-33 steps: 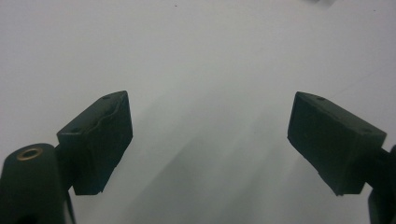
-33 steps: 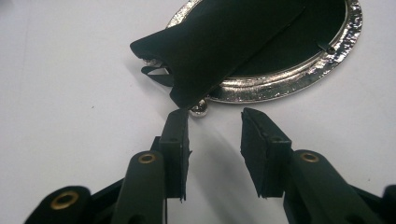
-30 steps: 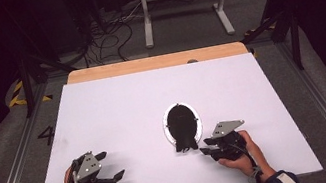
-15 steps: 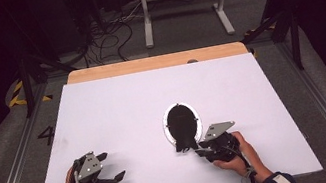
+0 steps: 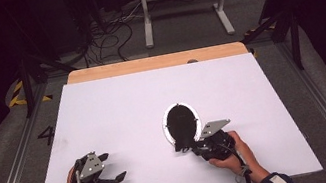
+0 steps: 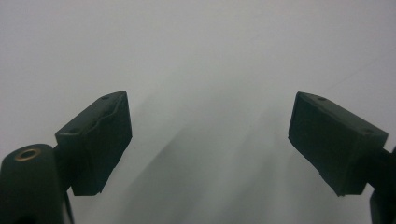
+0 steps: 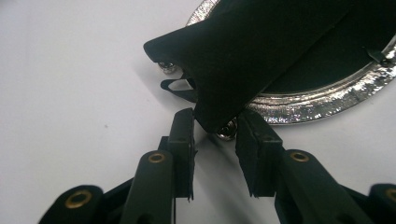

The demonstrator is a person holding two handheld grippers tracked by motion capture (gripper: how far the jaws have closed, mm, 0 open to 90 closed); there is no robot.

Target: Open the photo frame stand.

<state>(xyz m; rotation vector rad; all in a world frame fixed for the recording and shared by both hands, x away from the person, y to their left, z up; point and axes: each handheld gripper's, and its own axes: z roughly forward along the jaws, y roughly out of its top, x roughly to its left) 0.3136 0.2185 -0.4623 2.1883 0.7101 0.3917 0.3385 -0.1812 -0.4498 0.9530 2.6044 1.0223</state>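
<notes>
Silver-rimmed and oval, the picture frame (image 5: 181,122) lies face down on the white surface (image 5: 118,109), a little right of centre and near the person's edge, its black backing board uppermost. A black fold-out stand (image 7: 252,51) lifts off that backing, and its lower corner sits between the two jaws of the right claw (image 7: 215,128), which have just been closing and now stand narrow around it; whether the pads truly press on it I cannot tell for sure, though they look to touch or nearly touch.

I judge the frame to be light but fragile: it probably carries glass underneath, and the thin metal rim would slide easily on the smooth surface. The stand looks like stiff card covered in cloth, hinged, so it will swing rather than lift the whole frame. A grip at its free lower corner suits opening it; lifting the frame itself calls for the rim.

The left claw (image 5: 113,167) rests well apart at the near left, jaws wide, nothing between them.

Counted: one frame, one stand, two claws.
</notes>
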